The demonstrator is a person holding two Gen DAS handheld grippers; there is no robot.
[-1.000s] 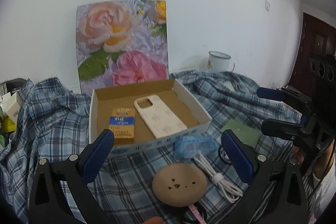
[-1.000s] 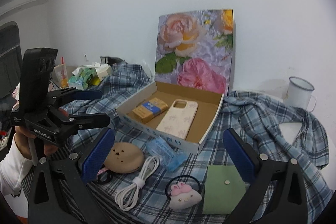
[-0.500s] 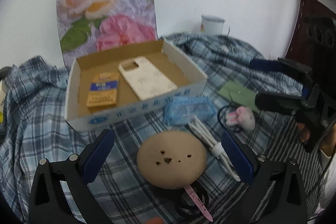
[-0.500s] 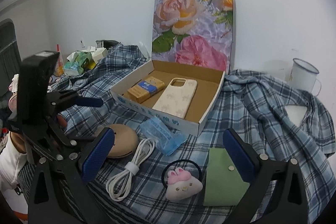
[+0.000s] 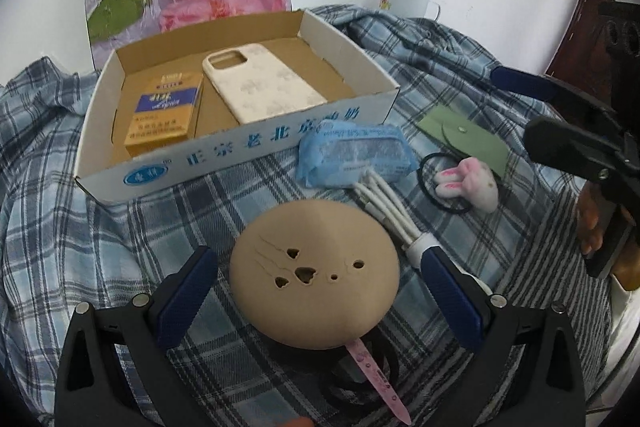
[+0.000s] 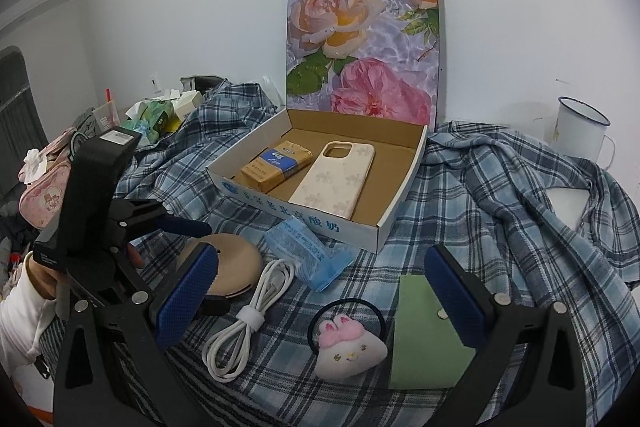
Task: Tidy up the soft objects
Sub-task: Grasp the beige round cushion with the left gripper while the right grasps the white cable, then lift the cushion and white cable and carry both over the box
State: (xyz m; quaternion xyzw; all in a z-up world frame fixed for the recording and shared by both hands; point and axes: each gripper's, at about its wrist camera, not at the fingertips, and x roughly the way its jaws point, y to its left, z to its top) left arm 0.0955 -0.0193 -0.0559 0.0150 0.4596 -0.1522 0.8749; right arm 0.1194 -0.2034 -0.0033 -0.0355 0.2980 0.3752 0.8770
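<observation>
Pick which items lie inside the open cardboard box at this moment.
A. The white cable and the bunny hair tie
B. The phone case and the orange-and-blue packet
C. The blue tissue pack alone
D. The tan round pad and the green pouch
B: the phone case and the orange-and-blue packet lie on the floor of the cardboard box, while the other small items sit on the plaid cloth outside it.
</observation>
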